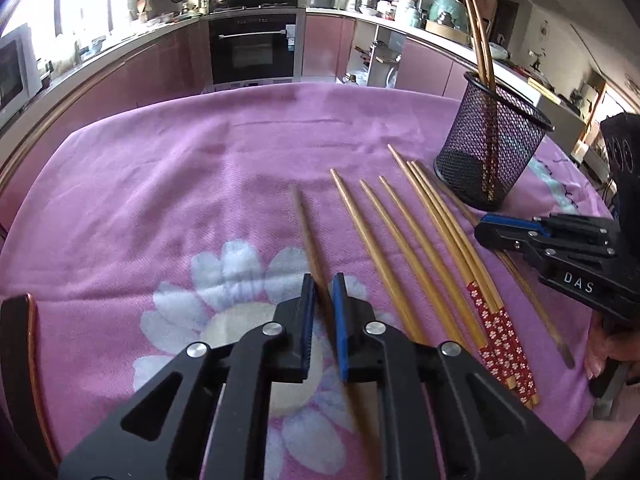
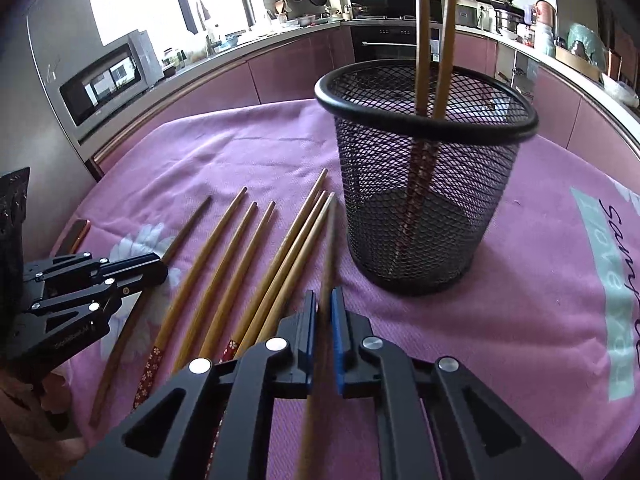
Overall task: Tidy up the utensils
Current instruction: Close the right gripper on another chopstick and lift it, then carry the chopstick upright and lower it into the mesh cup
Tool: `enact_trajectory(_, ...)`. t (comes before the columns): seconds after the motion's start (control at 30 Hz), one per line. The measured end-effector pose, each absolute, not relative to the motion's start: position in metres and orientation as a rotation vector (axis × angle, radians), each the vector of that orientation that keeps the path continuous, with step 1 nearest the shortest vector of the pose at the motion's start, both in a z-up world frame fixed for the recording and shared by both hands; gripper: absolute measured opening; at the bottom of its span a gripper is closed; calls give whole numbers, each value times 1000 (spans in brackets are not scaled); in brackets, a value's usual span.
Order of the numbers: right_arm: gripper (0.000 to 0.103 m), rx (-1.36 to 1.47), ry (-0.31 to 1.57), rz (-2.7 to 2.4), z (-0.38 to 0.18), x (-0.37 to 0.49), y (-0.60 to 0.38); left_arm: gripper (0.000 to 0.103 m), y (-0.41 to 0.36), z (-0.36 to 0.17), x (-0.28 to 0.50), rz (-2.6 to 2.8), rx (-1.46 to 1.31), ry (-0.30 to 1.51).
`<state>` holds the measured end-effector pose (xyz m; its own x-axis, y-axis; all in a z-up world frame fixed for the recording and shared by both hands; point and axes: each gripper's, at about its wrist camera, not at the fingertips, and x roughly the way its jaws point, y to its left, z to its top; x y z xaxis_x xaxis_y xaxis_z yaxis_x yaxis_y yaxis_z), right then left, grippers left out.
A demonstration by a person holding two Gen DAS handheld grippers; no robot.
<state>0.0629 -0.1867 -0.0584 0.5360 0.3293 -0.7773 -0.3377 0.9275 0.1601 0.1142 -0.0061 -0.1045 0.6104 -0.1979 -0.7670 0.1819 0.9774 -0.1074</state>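
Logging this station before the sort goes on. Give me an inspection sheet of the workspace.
Surface: pink flowered cloth over the table.
Job's things: black wire-mesh cup upright, two wooden chopsticks standing in it; more lie in a row on the cloth.
Clutter: dark slim object at the cloth's edge.
Grippers: left tool and right tool each straddle one chopstick.
Cables: nothing seen.
Surroundings: kitchen, black built-in oven, silver microwave.

Chopsticks (image 2: 208, 264): wood, smooth, semi-gloss. Pen-cup basket (image 2: 424, 184): blk wire mesh, metal, glossy rim. Tablecloth (image 1: 160, 184): pink cloth, fuzzy, matt. Gripper pads (image 1: 339, 320): blue, ribbed.
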Motion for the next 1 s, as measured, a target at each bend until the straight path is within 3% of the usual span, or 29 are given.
enact_trajectory(0.27, 5, 42, 892, 462, -45, 47, -199, 7, 4, -91, 104, -237, -68, 860)
enact_trajectory(1.0, 5, 158, 655, 596, 30, 11, -230, 7, 13, 8, 64, -551, -247, 635)
